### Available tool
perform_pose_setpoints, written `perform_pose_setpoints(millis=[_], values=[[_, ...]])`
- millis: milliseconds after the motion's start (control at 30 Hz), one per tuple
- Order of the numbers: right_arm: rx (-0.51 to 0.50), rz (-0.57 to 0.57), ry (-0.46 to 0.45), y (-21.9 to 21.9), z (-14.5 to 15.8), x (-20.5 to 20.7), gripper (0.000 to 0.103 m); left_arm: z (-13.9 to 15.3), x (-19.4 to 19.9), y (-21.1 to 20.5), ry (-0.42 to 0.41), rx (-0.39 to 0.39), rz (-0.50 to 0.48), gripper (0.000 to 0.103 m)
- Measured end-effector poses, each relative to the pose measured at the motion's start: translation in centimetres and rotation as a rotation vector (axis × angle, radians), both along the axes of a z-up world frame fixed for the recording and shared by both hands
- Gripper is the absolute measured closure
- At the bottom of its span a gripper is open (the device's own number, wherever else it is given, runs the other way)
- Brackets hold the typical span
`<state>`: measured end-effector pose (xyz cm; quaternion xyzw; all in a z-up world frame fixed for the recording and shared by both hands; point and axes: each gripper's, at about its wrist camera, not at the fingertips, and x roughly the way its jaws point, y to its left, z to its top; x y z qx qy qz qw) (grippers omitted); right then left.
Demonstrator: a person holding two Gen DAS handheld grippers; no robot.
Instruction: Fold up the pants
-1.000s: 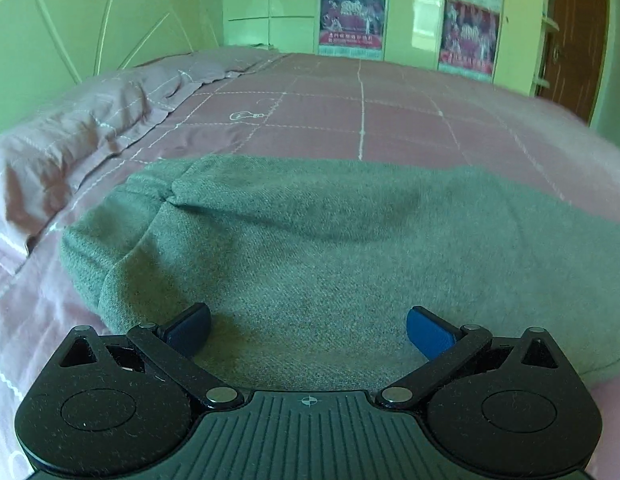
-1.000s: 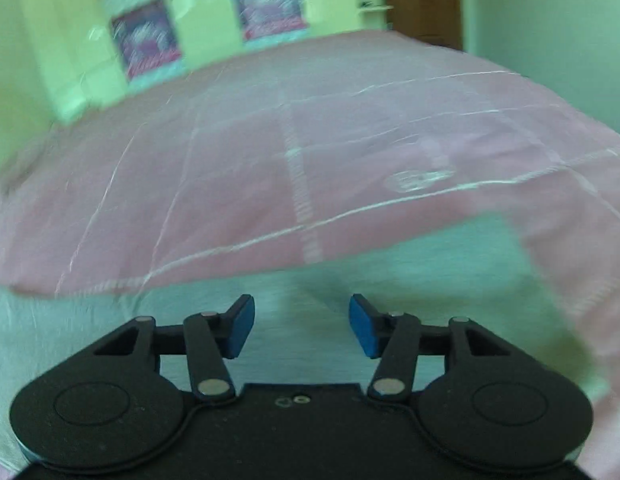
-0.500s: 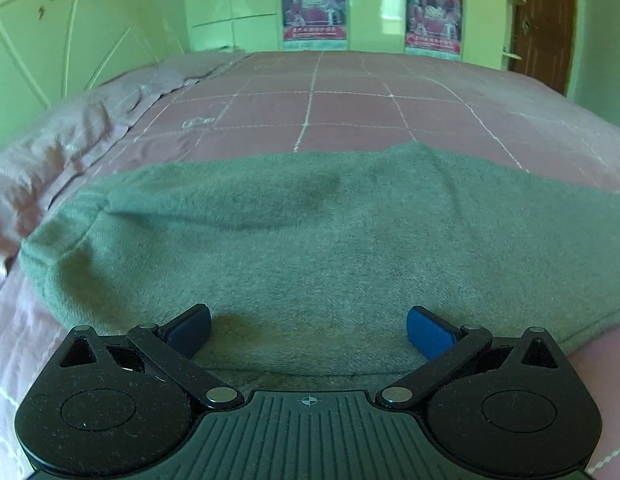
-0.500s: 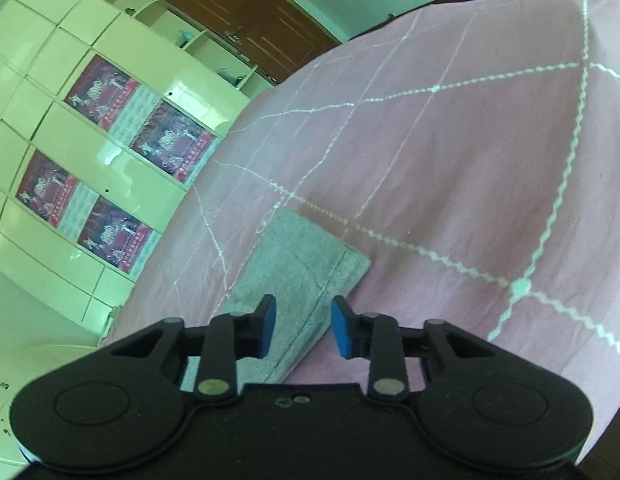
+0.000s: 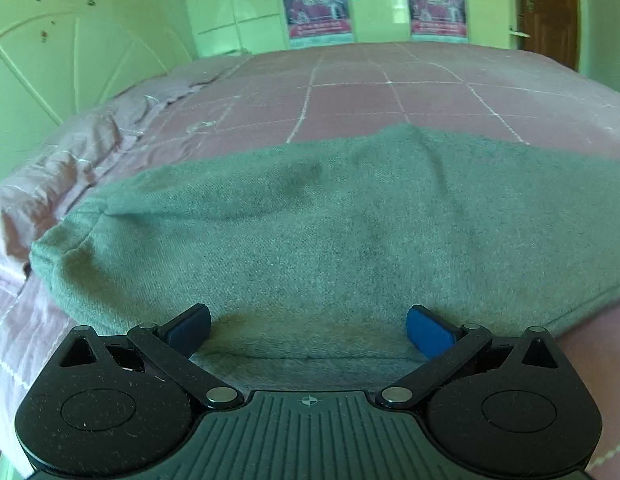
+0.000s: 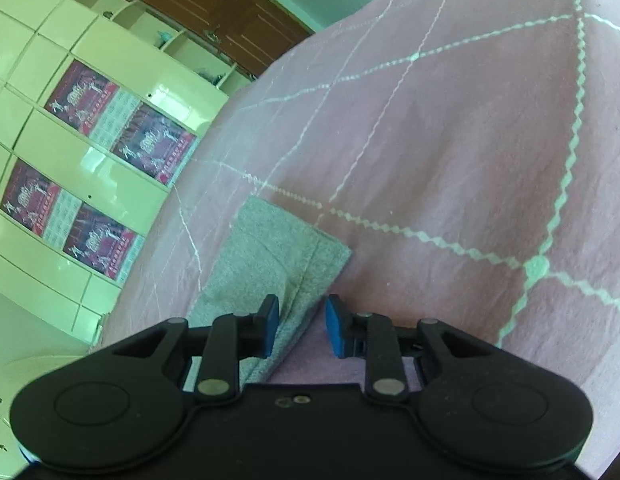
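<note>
My left gripper (image 5: 308,330) hovers spread wide over the grey pants (image 5: 329,224), which lie flat on the pink quilted bedspread (image 5: 349,92). My right gripper (image 6: 298,326), jaws just narrowed, straddles the leg's hem corner (image 6: 306,268) without pinching it. Next: clamp that hem, then lift it across.

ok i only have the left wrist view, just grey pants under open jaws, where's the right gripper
Observer: Right gripper is at the hem end of the pants leg, over its side edge.
Operator: has it gripped
Observer: Not visibly. Its jaws have just been closing, the leg's edge lies between them, and a gap shows beside the cloth.
Operator: anything past the hem
Observer: Only pink bedsheet with white stitched lines.
</note>
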<state>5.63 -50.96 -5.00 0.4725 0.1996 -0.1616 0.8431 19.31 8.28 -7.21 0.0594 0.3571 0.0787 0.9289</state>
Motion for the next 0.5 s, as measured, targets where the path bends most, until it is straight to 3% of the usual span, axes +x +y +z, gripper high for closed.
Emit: perform_pose_setpoints(millis=[67, 133, 200, 233, 367, 433, 500], values=[[0.002, 0.009, -0.005, -0.3, -0.1, 0.0, 0.082, 0.8, -1.0, -1.3, -0.059, -0.051, -0.001, 0.0], [-0.001, 0.024, 0.0, -0.8, -0.5, 0.2, 0.087, 0.8, -2.0, -3.1, -0.119, -0.073, -0.08, 0.0], [0.029, 0.045, -0.011, -1.5, -0.8, 0.6, 0.096, -0.9, -1.2, -4.3, -0.037, -0.043, -0.074, 0.0], [0.02, 0.059, -0.01, -1.6, -0.5, 1.0, 0.097, -1.3, -1.3, -4.3, -0.058, -0.042, -0.071, 0.0], [-0.05, 0.089, -0.04, -1.6, 1.1, 0.8, 0.097, -1.1, -1.3, -4.2, -0.056, -0.043, -0.084, 0.0], [-0.003, 0.093, 0.009, -1.9, 0.1, 1.1, 0.092, -1.1, -1.3, -4.3, -0.055, -0.04, -0.087, 0.0], [0.038, 0.092, -0.009, -2.0, -0.5, 0.7, 0.09, -0.9, -1.3, -4.9, -0.053, -0.017, -0.068, 0.0]])
